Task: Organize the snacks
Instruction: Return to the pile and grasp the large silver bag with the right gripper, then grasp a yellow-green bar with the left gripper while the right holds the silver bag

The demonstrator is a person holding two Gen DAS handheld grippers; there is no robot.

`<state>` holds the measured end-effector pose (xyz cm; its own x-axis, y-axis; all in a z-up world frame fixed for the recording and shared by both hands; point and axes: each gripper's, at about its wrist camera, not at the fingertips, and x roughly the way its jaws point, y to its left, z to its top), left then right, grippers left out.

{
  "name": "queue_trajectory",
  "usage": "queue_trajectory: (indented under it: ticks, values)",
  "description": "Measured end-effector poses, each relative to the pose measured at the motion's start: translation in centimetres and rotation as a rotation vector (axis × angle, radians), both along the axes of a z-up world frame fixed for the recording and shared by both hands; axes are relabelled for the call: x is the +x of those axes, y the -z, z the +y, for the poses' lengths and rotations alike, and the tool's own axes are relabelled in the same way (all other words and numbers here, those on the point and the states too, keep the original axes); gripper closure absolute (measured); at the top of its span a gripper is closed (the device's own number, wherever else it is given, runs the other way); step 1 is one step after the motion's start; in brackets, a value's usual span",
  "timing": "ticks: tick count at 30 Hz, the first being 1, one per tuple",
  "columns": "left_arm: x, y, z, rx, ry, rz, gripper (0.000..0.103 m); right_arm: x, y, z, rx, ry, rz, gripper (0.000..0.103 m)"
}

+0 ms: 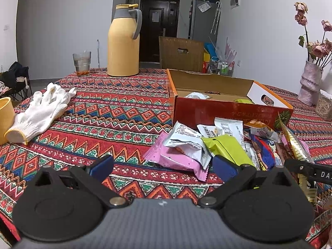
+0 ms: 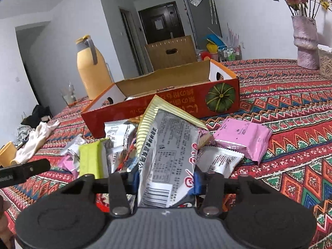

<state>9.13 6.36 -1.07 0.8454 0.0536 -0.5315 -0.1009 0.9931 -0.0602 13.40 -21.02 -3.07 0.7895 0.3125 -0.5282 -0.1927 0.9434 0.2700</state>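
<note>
A table under a red, zigzag-patterned tablecloth (image 1: pixel 116 112) fills most of both views. On it, right of centre in the left wrist view, stands an open red cardboard box (image 1: pixel 228 110) with an orange rim and a pumpkin print on its near wall; a white packet (image 1: pixel 196 95) and a green one lie inside it. In the right wrist view the same box (image 2: pixel 166 108) sits across the middle of the frame.

A tall yellow thermos jug (image 1: pixel 123 41) stands at upper centre-left of the left wrist view, with a drinking glass (image 1: pixel 82 63) just to its left. At far right a pink vase (image 1: pixel 310 83) holds dried flowers. A pair of white gloves (image 1: pixel 39 112) lies at left, beside a yellow cup (image 1: pixel 6 120) at the frame's left edge.

The snack pile (image 1: pixel 224 145) lies on the cloth in front of the box's near wall: pink, silver-white, lime green and blue-red packets overlapping.

The right gripper (image 2: pixel 166 183) is clenched on a silver snack packet (image 2: pixel 166 151), which stands up between its blue pads at lower centre, its yellow-striped top edge tilted toward the box. A pink packet (image 2: pixel 242 141) lies to the right, apart from the heap.

The left gripper (image 1: pixel 164 166) hangs released, its blue fingers (image 1: pixel 102 167) spread wide over the cloth at the pile's near edge, gripping nothing.
</note>
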Motion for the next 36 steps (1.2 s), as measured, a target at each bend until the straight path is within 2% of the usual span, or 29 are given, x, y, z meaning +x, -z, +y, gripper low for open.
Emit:
queue_trajectory:
  ticks: [3, 11, 22, 32, 34, 36]
  values:
    - [0.0, -0.1, -0.3, 0.000, 0.004, 0.004, 0.000, -0.8, -0.6, -0.5, 0.014, 0.001, -0.034, 0.067]
    - [0.8, -0.3, -2.5, -0.020, 0.041, 0.034, 0.000, -3.2, -2.6, -1.9, -0.004, 0.028, -0.160, 0.067]
    - [2.9, 0.7, -7.8, 0.039, 0.082, 0.091, 0.000, -3.6, -0.8, -6.7, 0.053, 0.092, -0.150, 0.067]
    - [4.6, 2.1, -10.5, 0.087, 0.050, 0.149, 0.000, -3.6, 0.5, -9.9, 0.113, 0.115, -0.148, 0.067]
    - [4.6, 2.3, -10.6, 0.093, 0.045, 0.156, 0.003, -3.6, 0.8, -10.2, 0.122, 0.115, -0.143, 0.067]
    - [4.7, 2.4, -10.5, 0.085, 0.046, 0.168, 0.019, -3.5, 1.0, -10.2, 0.127, 0.111, -0.141, 0.067]
